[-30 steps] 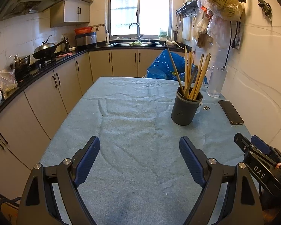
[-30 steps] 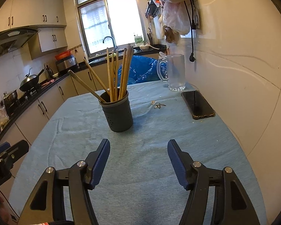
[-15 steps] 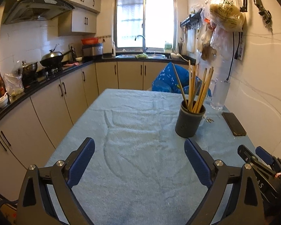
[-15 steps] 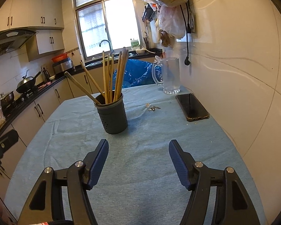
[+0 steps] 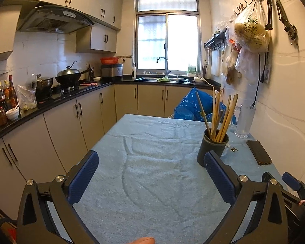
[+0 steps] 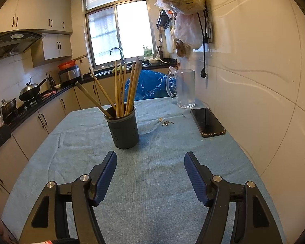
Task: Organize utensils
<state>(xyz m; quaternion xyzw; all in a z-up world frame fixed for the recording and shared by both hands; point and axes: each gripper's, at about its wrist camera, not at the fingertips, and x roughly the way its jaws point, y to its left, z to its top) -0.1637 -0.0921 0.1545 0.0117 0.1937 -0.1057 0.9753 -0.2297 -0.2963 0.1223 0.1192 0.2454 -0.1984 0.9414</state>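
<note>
A dark grey utensil holder [image 6: 124, 130] stands upright on the blue table cloth [image 6: 152, 183], with several wooden chopsticks [image 6: 122, 89] and a longer handle leaning out of it. My right gripper [image 6: 150, 155] is open just short of the holder, nothing between its fingers. In the left wrist view the holder [image 5: 212, 150] sits behind the right fingertip of my left gripper [image 5: 150, 156]. That gripper's jaws are opening wide over bare cloth with nothing between them. The right gripper [image 5: 290, 185] shows at this view's lower right.
A black phone [image 6: 208, 122], a small bunch of keys [image 6: 166, 123] and a glass jug [image 6: 185, 89] lie along the table's right side, close to the wall. A blue bag [image 6: 150, 85] sits beyond the far edge. Kitchen cabinets [image 5: 61, 126] run along the left.
The left gripper's jaws have spread wider, and its view has tipped up and drawn back, so the holder looks smaller. The right gripper has barely shifted.
</note>
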